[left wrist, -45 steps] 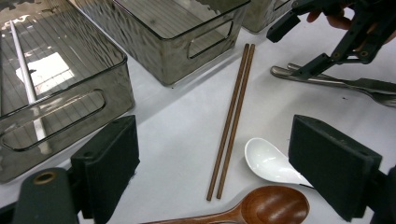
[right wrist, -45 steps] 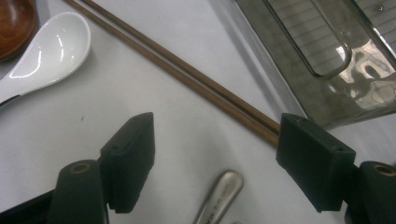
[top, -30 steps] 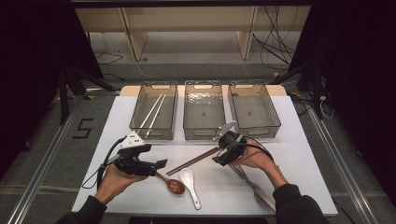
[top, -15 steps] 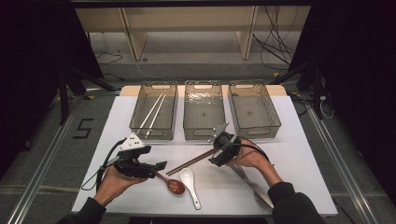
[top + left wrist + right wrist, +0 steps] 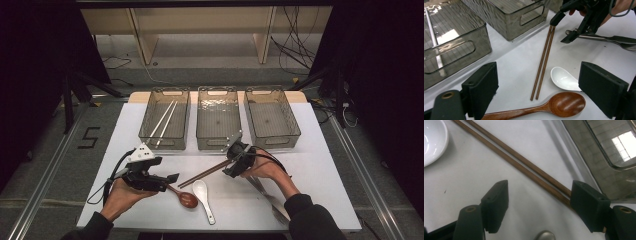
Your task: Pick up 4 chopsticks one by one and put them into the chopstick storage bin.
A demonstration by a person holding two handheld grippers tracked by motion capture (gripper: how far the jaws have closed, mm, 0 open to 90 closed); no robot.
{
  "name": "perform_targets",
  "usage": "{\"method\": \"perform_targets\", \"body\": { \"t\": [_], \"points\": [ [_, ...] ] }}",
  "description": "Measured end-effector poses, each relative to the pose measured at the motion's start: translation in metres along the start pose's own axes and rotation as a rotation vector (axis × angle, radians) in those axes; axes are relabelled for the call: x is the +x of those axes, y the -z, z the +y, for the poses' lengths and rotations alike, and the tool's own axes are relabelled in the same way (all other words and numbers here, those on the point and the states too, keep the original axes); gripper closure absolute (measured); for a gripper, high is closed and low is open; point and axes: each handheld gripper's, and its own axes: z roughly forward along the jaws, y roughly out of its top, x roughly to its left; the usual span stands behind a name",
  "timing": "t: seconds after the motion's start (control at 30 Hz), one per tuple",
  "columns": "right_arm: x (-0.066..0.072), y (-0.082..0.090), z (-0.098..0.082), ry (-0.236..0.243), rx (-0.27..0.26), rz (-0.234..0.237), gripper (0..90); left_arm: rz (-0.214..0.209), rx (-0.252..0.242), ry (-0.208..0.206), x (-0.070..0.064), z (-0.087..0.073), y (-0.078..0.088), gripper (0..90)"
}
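My right tool, jaws wide, has crept in over the top end of the brown chopsticks lying on the counter, so the pinch comes next.

Your right gripper edges slightly up-left in the frame, lower toward the brown chopsticks; its wide-open jaws close marginally.
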Motion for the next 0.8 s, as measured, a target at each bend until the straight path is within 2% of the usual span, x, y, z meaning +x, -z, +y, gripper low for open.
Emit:
{"method": "perform_targets", "body": {
  "t": [0.47, 0.8],
  "points": [
    [-0.0032, -0.0067, -0.001, -0.003, 0.019, -0.007, 34.4, 0.0, -0.001, -0.002, 0.0, -0.0004, -0.0004, 15.4],
    [-0.0043, -0.0088, 0.001, 0.014, 0.026, -0.017, 36.2, -0.004, 0.004, -0.011, -0.0004, -0.0002, -0.0012, 15.4]
  ]
}}
